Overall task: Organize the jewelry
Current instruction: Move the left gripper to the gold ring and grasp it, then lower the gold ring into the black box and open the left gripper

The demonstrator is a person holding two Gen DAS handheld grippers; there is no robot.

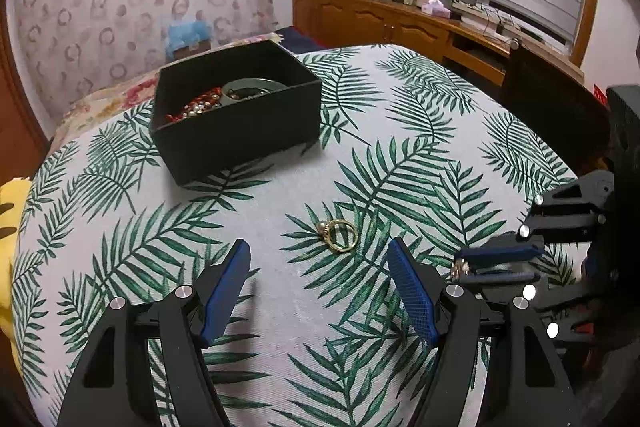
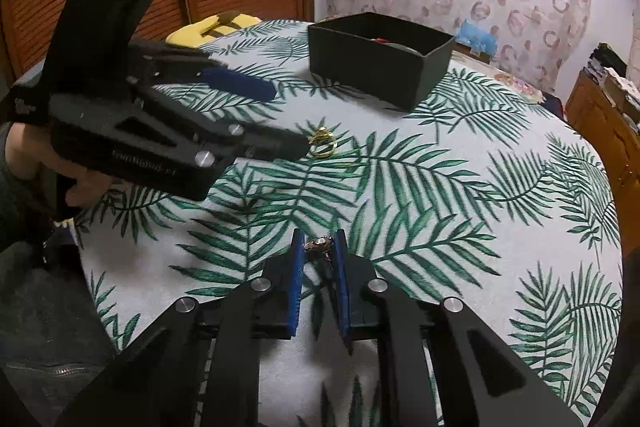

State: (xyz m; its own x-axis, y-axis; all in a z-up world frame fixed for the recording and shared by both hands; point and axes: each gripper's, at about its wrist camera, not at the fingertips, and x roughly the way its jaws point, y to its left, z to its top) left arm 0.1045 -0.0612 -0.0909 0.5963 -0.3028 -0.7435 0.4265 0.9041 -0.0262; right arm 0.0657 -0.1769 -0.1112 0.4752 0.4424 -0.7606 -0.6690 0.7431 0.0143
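Two gold rings, one with a pearl, lie on the leaf-print tablecloth. My left gripper stands open just short of them, one blue pad to each side. In the right wrist view the rings lie at the tip of the left gripper. My right gripper is shut on a small metal jewelry piece, held at the pad tips just above the cloth. From the left wrist view the right gripper sits at the right. The black box holds red beads and a green bangle.
The black box stands at the far side of the round table. A yellow object lies at the table's far left edge. A hand holds the left gripper. A wooden cabinet with clutter lines the back wall.
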